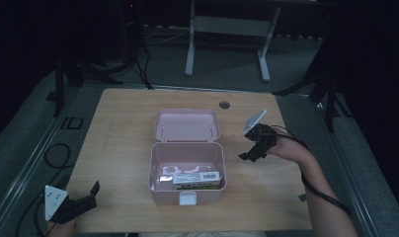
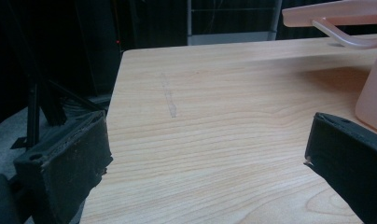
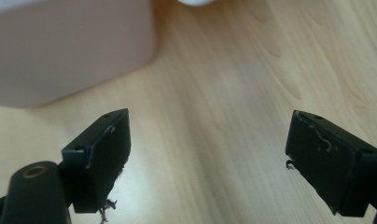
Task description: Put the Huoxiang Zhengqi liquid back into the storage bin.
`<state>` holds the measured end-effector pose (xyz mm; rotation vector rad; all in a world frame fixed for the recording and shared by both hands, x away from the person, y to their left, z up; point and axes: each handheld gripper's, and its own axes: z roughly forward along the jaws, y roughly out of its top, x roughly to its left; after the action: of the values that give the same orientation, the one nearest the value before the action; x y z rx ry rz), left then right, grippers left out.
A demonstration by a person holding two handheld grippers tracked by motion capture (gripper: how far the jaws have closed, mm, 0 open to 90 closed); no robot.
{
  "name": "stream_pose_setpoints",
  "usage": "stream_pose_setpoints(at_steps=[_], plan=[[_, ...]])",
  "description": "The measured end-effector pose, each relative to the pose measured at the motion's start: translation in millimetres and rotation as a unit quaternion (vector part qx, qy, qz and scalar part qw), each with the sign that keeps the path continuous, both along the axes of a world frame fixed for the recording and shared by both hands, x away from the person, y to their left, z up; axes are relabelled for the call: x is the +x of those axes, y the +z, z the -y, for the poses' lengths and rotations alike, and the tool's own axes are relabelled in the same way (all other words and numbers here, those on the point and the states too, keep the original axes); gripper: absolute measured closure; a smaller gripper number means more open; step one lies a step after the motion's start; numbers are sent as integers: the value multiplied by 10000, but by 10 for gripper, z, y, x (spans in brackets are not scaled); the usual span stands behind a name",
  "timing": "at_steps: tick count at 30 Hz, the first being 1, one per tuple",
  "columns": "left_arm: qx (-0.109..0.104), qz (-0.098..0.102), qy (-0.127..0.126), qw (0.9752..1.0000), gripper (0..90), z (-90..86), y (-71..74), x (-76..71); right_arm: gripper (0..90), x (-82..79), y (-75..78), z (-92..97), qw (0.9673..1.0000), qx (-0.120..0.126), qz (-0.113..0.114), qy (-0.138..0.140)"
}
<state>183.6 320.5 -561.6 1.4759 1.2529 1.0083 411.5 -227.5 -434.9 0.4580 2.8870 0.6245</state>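
- Pink plastic box [image 1: 186, 173], rounded corners, lid flung back, white latch in front; flat packets lie inside.
- My right tool [image 1: 250, 152] hovers just beside it, jaws spread.
- My left tool [image 1: 87, 196] rests at the pale wood-grain bench [image 1: 123, 123] corner, jaws spread.

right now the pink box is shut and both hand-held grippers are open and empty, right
Not quite: the pink box is open, its lid laid back, as the high view shows. Both the left hand-held gripper and right hand-held gripper are open and empty.

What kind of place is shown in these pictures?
Probably a lab or recording room, not a home: a bare wooden table stands on grey floor among dark stands and cables, with another desk frame behind. A pink box lies open on it.
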Motion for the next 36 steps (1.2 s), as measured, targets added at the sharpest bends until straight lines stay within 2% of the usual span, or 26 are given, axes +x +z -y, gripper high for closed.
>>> stream_pose_setpoints(at_steps=[5, 7, 9, 12, 16, 20, 23, 24, 25, 27, 29, 30, 31, 32, 33, 36], plan=[[2, -10, 4, 10000, 2, -1, -3, 1, 134, 39, -239, 183, 9985, 366, 133, -385], [9, -11, 1, 10000, 2, 1, -3, 3, 132, 52, -344, 267, 9968, 520, 170, -580], [4, -12, 1, 10000, 2, 1, -4, 3, 125, 54, -424, 327, 9955, 626, 113, -708], [3, -11, 1, 10000, 2, 0, -5, 4, 123, 23, -551, 410, 9930, 767, 264, -854], [8, -12, -5, 10000, 2, 2, -4, 5, 123, 0, -686, 534, 9855, 1134, 466, -1176], [1, -6, -1, 10000, 2, 1, -5, 5, 122, -11, -762, 648, 9758, 1424, 638, -1532], [7, -14, -10, 10000, 2, 2, -6, 6, 122, -32, -798, 750, 9658, 1590, 867, -1857], [6, -14, -12, 10000, 2, 2, -6, 6, 120, -30, -813, 785, 9635, 1653, 832, -1936], [8, -13, -11, 10000, 2, 2, -6, 6, 120, -27, -832, 817, 9617, 1667, 807, -2021], [6, -14, -13, 10000, 2, 2, -6, 7, 120, -32, -865, 862, 9582, 1613, 909, -2182], [10, -18, -11, 10000, 2, 2, -6, 7, 119, -40, -902, 921, 9526, 1661, 969, -2359], [8, -16, -12, 10000, 2, 2, -6, 7, 119, -46, -913, 941, 9491, 1685, 1046, -2448], [6, -16, -11, 10000, 2, 3, -6, 7, 119, -50, -929, 978, 9435, 1735, 1106, -2599], [11, -19, -10, 10000, 2, 4, -6, 8, 119, -53, -937, 1002, 9397, 1781, 1134, -2689], [12, -18, -9, 10000, 2, 5, -6, 8, 119, -58, -952, 1047, 9324, 1865, 1246, -2836], [10, -18, -10, 10000, 2, 5, -6, 7, 119, -57, -987, 1152, 9184, 2061, 1243, -3141]])
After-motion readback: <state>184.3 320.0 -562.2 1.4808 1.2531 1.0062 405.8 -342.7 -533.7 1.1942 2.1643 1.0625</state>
